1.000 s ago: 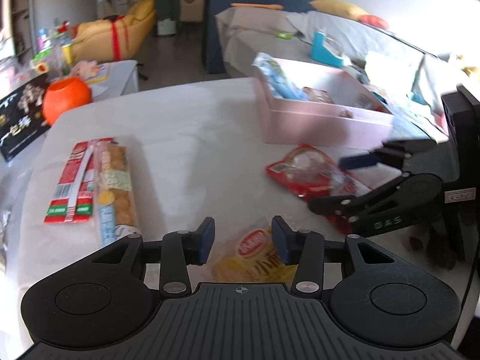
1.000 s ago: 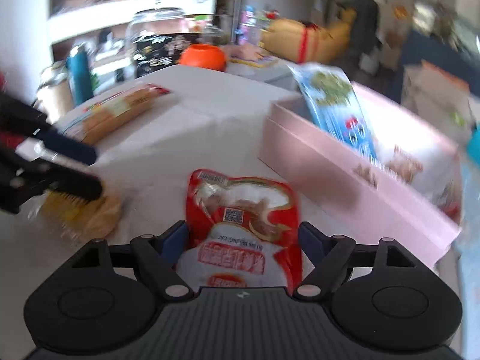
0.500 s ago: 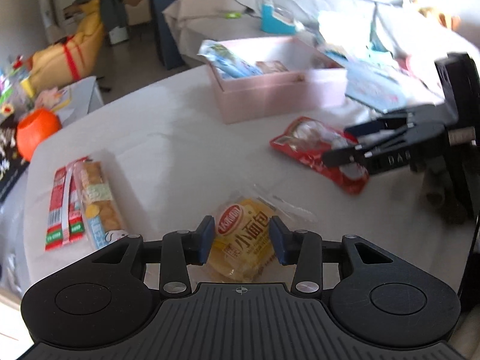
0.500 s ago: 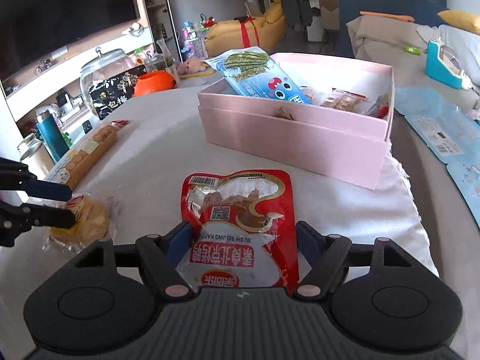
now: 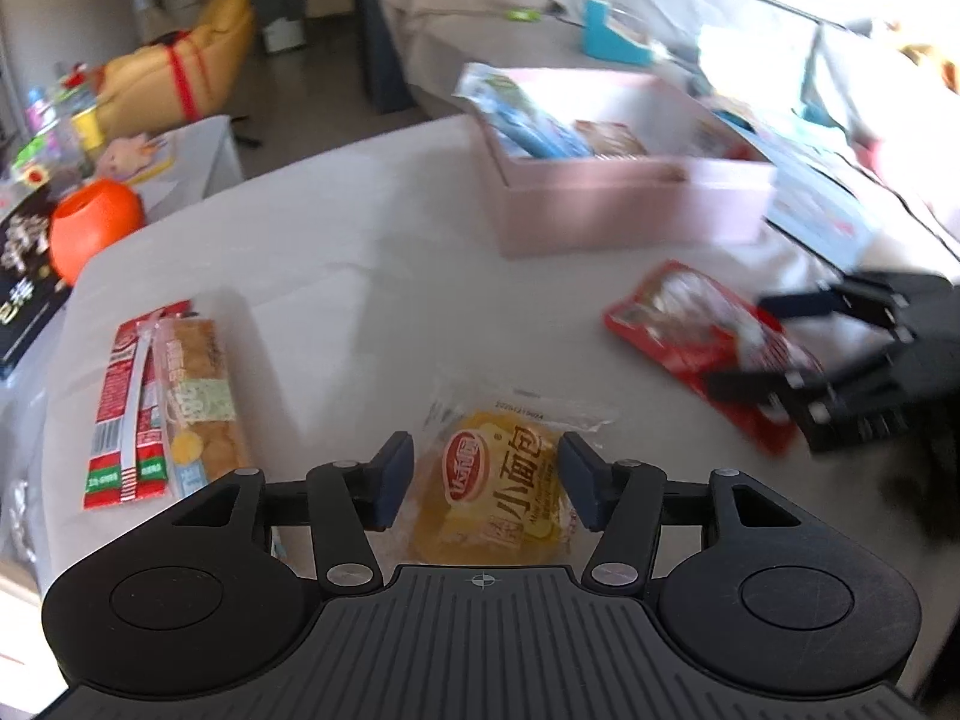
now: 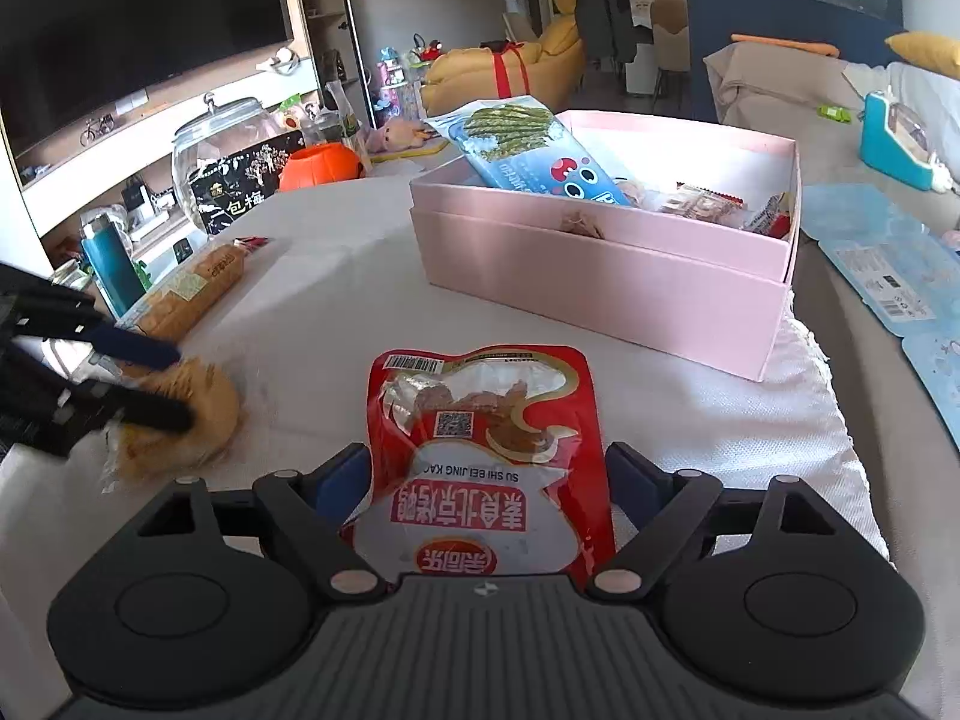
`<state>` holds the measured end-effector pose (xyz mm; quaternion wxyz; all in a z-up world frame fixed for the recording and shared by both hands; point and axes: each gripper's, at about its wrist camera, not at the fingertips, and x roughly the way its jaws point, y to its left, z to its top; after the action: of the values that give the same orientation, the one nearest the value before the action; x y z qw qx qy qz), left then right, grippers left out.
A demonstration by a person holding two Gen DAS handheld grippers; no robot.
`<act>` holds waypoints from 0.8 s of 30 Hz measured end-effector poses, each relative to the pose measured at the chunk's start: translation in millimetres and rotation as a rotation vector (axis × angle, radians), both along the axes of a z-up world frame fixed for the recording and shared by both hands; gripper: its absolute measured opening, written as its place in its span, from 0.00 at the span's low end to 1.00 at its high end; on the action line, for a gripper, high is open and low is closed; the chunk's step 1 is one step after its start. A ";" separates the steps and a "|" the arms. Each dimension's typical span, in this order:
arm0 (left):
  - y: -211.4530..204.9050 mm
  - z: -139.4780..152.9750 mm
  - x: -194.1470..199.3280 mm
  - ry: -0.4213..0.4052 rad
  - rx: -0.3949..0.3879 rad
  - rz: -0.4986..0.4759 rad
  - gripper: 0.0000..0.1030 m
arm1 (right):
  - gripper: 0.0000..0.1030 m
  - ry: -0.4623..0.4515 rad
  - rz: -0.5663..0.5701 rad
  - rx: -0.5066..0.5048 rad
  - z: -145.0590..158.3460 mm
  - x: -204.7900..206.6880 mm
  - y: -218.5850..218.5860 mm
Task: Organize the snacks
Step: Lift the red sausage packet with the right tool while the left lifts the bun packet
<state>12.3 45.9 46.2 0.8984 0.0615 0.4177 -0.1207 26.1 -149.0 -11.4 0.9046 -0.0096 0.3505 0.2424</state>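
Two snack packets bracketed by two grippers, neither yet pinched.

The small clear-wrapped yellow bread bun (image 5: 501, 483) lies flat near the tabletop's near edge, its long axis running away from the left gripper (image 5: 486, 480), whose fingers stand spread on either side of it with gaps showing, so released. The red foil pouch with a clear window (image 6: 483, 456) lies flat toward the right edge, long axis along the right gripper (image 6: 489, 477), barcode end pointing at the pink rectangular cardboard box (image 6: 606, 276); those fingers are also parted, grasping nothing. The step in hand looks like the pick-up approach; next, each pair should close on its packet, lift, and carry it to the box at the far side, already holding a blue-and-green bag (image 6: 534, 150). A long transparent sleeve of biscuits (image 5: 198, 396) waits by the left edge.
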 end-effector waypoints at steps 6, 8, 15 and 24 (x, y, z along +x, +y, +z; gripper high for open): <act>-0.7 -3.4 6.0 0.011 -0.032 0.032 0.59 | 0.86 -0.008 0.010 -0.037 -1.3 -1.2 7.5; -0.6 -4.8 4.8 0.017 -0.042 0.044 0.60 | 0.87 -0.011 0.017 -0.059 -1.6 -1.3 10.9; 6.7 -12.0 1.7 0.016 -0.137 0.132 0.65 | 0.95 -0.016 0.037 -0.136 -3.3 -2.7 23.4; 5.3 -19.8 -7.8 0.003 -0.218 0.112 0.69 | 1.00 0.022 0.057 -0.142 -2.2 -10.5 17.5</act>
<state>4.5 51.2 26.3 0.9044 -0.0603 0.4064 -0.1152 15.5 -131.5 -13.6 0.8905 -0.0812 0.3762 0.2427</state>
